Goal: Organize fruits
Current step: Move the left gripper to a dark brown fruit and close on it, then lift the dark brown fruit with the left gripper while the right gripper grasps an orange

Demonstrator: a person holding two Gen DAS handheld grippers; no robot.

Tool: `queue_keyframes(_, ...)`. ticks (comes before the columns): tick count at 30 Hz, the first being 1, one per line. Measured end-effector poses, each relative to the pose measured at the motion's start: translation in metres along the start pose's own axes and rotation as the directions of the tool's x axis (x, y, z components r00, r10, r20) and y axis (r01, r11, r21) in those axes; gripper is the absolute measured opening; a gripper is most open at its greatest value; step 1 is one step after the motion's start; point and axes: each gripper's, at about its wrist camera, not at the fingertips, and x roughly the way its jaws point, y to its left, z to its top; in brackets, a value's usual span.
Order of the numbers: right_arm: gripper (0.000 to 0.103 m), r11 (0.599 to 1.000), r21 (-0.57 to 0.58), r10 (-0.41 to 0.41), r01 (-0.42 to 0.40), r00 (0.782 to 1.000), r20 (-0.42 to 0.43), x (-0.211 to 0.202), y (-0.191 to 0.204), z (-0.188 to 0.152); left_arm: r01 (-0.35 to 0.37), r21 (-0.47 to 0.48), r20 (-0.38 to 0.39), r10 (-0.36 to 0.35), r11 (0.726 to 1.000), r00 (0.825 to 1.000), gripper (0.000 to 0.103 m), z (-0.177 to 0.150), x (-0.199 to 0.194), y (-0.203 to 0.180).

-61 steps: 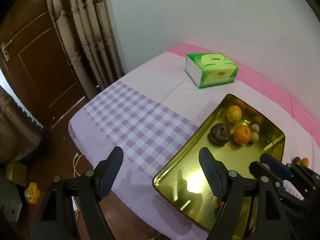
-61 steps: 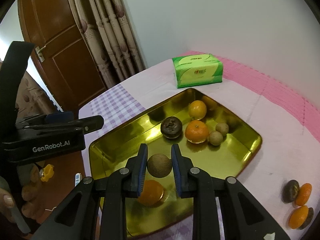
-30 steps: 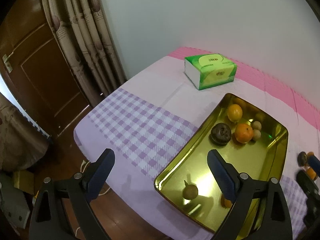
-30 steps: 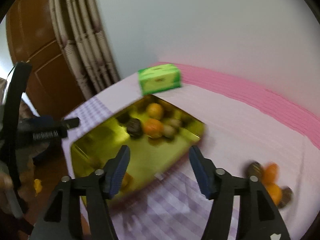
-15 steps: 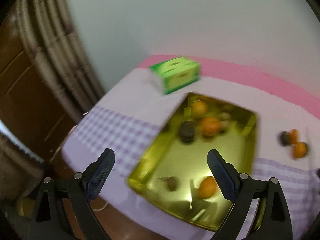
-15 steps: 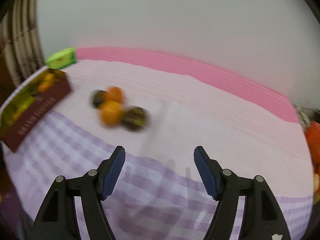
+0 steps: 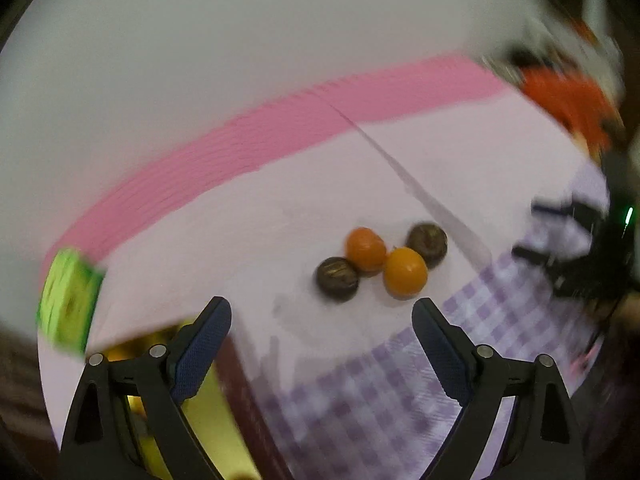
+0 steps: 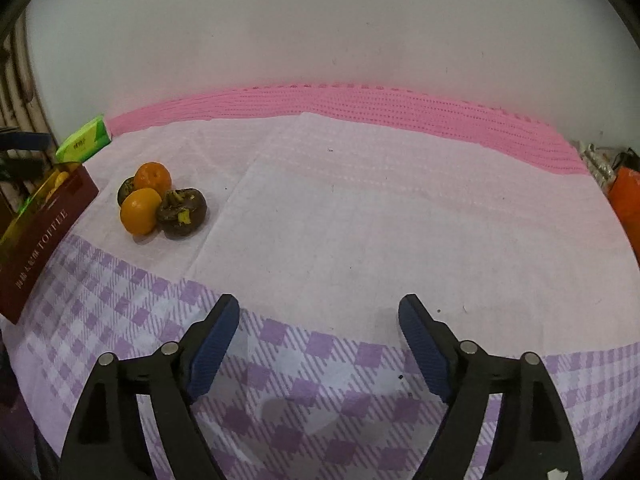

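Observation:
A small heap of loose fruit lies on the pale cloth: two oranges (image 7: 405, 271) (image 8: 140, 211) and two dark brown fruits (image 7: 337, 279) (image 8: 182, 212), touching one another. My left gripper (image 7: 322, 344) hovers just in front of the heap, jaws wide and closing a little, nothing between them. My right gripper (image 8: 320, 344) hangs over the checked cloth, right of the heap and well apart from it, its jaws opening and empty. The gold tray (image 8: 44, 240), with a brown side that reads TOFFEE, stands left of the heap and holds fruit. The left wrist view is blurred.
A green tissue box (image 8: 84, 140) sits behind the tray near the pink strip along the wall. An orange-red object (image 8: 628, 204) stands at the table's right end. The tray's wall (image 7: 236, 380) lies under my left finger. The cloth's checked border runs along the near edge.
The right gripper dropped a round brown fruit into the tray, widened its jaws and swung right to the loose fruit. The left gripper rolled and swung right from the tray to the same heap.

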Motion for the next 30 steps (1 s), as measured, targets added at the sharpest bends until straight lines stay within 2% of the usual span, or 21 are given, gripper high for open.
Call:
queue_keyframes(1,0.082,1.0,0.008,0.001,-0.001,1.0,-0.003,0.002,-0.001,0.001,0.006,0.039,-0.026,-0.005,0.999,1.0,0.087,0.005,0.013,-0.001)
queue_keyframes(3,0.082,0.999,0.03,0.011,-0.011,1.0,-0.011,0.004,-0.005,0.001,0.039,0.087,-0.072,-0.033,0.995,0.997,0.077,0.014,0.034,0.002)
queue_keyframes(7,0.087,0.998,0.05,0.035,-0.034,0.999,-0.017,0.007,-0.007,0.002,0.116,0.14,-0.128,-0.098,0.983,0.987,0.075,0.027,0.059,0.009)
queue_keyframes(13,0.092,0.998,0.044,0.047,-0.046,0.999,-0.022,0.01,-0.003,0.004,0.184,0.228,-0.216,-0.135,0.956,0.967,0.067,0.034,0.093,0.007)
queue_keyframes(16,0.094,0.998,0.046,0.053,-0.052,0.998,-0.022,0.011,-0.005,0.005,0.211,0.244,-0.247,-0.15,0.946,0.957,0.058,0.034,0.105,0.002)
queue_keyframes(18,0.096,0.998,0.042,0.055,-0.054,0.998,-0.024,0.012,-0.004,0.006,0.252,0.214,-0.252,-0.196,0.944,0.948,0.04,0.035,0.106,0.003)
queue_keyframes(21,0.098,0.998,0.035,0.054,-0.053,0.998,-0.029,0.013,-0.002,0.006,0.228,0.163,-0.244,-0.185,0.96,0.952,0.04,0.034,0.105,0.005)
queue_keyframes(24,0.098,0.998,0.038,0.053,-0.052,0.998,-0.026,0.012,-0.002,0.005,0.158,0.002,-0.2,-0.155,0.987,0.968,0.04,0.023,0.091,0.012)
queue_keyframes(26,0.098,0.997,0.055,0.048,-0.047,0.999,-0.016,0.01,-0.005,0.005,0.151,-0.133,-0.152,-0.17,0.98,0.974,0.04,0.013,0.072,0.017)
queue_keyframes(28,0.094,0.996,0.059,0.064,-0.065,0.998,0.015,0.004,-0.005,0.004,0.126,-0.196,-0.107,-0.149,0.972,0.983,0.04,0.002,0.05,0.014)
queue_keyframes(30,0.085,0.986,0.069,0.152,-0.154,0.988,0.035,-0.003,0.0,0.007,0.106,-0.246,-0.07,-0.126,0.963,0.989,0.04,-0.009,0.028,0.009)
